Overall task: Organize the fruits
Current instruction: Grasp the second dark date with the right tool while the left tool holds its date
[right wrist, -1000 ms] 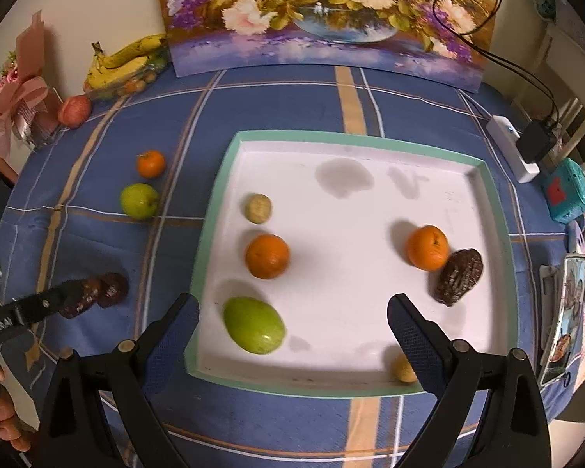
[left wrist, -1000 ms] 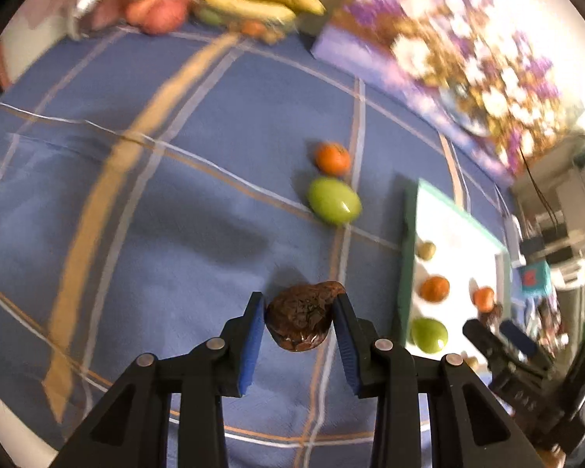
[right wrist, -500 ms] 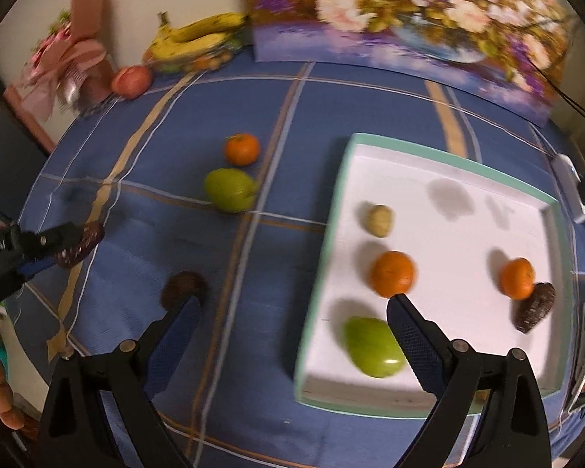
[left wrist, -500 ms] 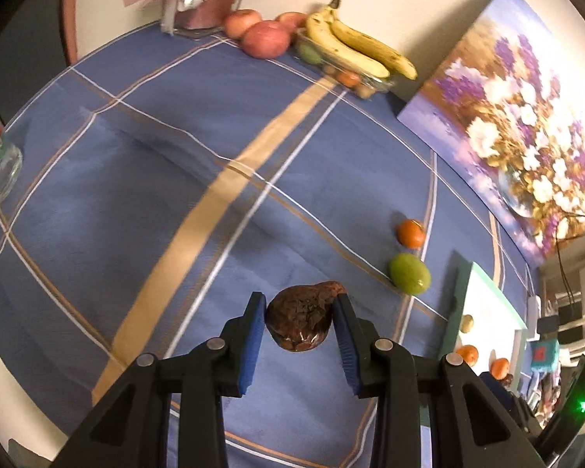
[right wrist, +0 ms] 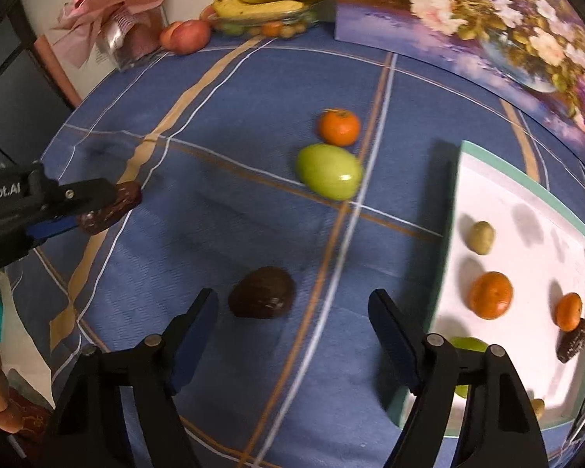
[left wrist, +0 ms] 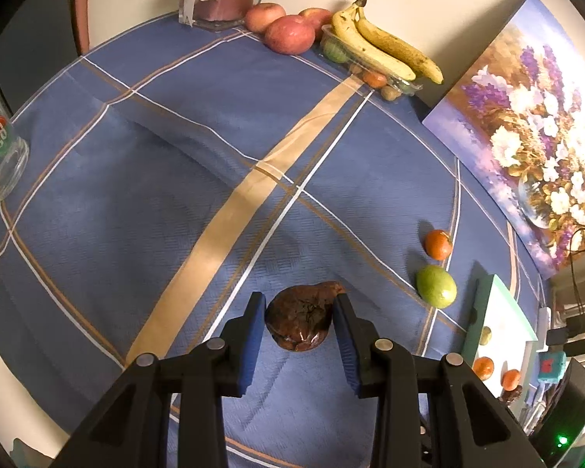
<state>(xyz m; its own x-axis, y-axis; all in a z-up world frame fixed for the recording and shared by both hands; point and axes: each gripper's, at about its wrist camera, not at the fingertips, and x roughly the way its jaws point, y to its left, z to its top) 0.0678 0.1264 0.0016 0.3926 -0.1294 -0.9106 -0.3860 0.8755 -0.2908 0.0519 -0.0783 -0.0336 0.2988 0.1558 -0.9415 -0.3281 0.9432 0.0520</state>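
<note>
The right gripper [right wrist: 292, 331], swung from tray [right wrist: 526, 163] to tabletop, narrows its empty jaws around a brown fruit [right wrist: 262, 292]; the left gripper [left wrist: 297, 325] grasps another dark fruit [left wrist: 300, 319].

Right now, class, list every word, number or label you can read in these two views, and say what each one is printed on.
"28" stands on the round red and green label of the glass, left edge of the left wrist view.
"Robot.AI", its start cut off by the picture's edge, stands on the black body of the left tongs, seen in the right wrist view.
The teal box bears a red mark, too small to read.
</note>
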